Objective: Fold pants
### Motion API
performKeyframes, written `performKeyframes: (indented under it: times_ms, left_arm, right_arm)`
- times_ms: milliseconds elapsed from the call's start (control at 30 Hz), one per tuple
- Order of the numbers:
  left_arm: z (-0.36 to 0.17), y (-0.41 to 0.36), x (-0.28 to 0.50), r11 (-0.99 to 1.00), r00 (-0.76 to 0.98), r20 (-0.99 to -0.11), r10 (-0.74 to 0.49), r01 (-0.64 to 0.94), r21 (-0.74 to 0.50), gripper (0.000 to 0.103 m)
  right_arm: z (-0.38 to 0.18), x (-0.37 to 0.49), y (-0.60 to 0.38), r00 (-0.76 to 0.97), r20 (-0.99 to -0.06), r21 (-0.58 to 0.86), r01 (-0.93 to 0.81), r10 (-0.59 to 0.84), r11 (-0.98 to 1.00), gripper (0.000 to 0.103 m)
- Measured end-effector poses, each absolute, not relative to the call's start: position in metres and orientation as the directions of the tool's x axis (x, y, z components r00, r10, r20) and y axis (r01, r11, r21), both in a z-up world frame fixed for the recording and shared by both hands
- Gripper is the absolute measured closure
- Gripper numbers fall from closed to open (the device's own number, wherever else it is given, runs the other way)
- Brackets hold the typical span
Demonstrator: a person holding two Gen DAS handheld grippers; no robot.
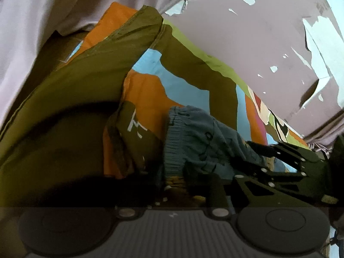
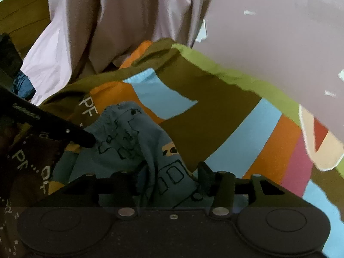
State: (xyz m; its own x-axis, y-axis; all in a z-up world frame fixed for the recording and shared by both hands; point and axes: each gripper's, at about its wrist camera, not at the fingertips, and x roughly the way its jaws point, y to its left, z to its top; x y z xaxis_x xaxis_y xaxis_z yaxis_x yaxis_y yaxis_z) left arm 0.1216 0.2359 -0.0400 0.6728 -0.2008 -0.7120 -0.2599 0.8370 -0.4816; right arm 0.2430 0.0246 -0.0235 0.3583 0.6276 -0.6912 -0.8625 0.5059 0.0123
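Observation:
The pants [image 1: 193,137] are small, blue-grey, with a ribbed elastic waistband and black outline prints; they lie bunched on a colourful bed sheet. In the left wrist view my left gripper [image 1: 178,185] sits low at the waistband and looks shut on it, though the dark fingers are hard to make out. The right gripper [image 1: 286,163] shows there at the right, on the cloth. In the right wrist view the pants [image 2: 129,142] fill the centre, and my right gripper [image 2: 169,182] is shut on a fold of them. The left gripper's black finger [image 2: 86,139] touches the pants from the left.
The sheet [image 2: 225,118] has olive, orange, light blue, pink and green patches. A pale pink curtain [image 2: 120,21] hangs behind the bed. A mauve wall with peeling paint [image 1: 268,43] is at the right. A dark patterned cloth [image 2: 25,163] lies at the left.

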Motion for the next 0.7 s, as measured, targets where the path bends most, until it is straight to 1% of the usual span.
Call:
performKeyframes:
  times_ms: [33, 100, 167, 267, 367, 600, 700]
  left_arm:
    - [-0.037, 0.233, 0.121, 0.844, 0.672, -0.717, -0.186, -0.263, -0.467, 0.082]
    - [-0.03, 0.227, 0.12, 0.853, 0.676, -0.719, -0.161, -0.27, -0.446, 0.082]
    - [-0.023, 0.222, 0.119, 0.863, 0.68, -0.719, -0.143, -0.27, -0.427, 0.082]
    - [-0.015, 0.218, 0.119, 0.875, 0.672, -0.73, -0.129, -0.269, -0.402, 0.082]
    - [-0.011, 0.216, 0.119, 0.88, 0.679, -0.723, -0.127, -0.259, -0.398, 0.082]
    - [-0.008, 0.216, 0.114, 0.873, 0.702, -0.699, -0.136, -0.248, -0.42, 0.082]
    - [-0.005, 0.217, 0.112, 0.865, 0.715, -0.683, -0.149, -0.24, -0.44, 0.082]
  right_arm:
    - [-0.02, 0.239, 0.021, 0.36, -0.686, 0.008, -0.865, 0.632, 0.502, 0.047]
    - [-0.013, 0.229, 0.011, 0.368, -0.678, -0.009, -0.87, 0.637, 0.493, 0.039]
    - [-0.009, 0.217, 0.0, 0.4, -0.682, -0.05, -0.86, 0.612, 0.508, 0.039]
    - [-0.01, 0.198, -0.021, 0.424, -0.703, -0.068, -0.84, 0.571, 0.539, 0.039]
    - [-0.014, 0.182, -0.034, 0.448, -0.714, -0.107, -0.829, 0.537, 0.549, 0.044]
    - [-0.014, 0.167, -0.059, 0.484, -0.731, -0.103, -0.774, 0.48, 0.624, 0.063]
    - [-0.017, 0.162, -0.06, 0.491, -0.728, -0.14, -0.789, 0.478, 0.598, 0.064]
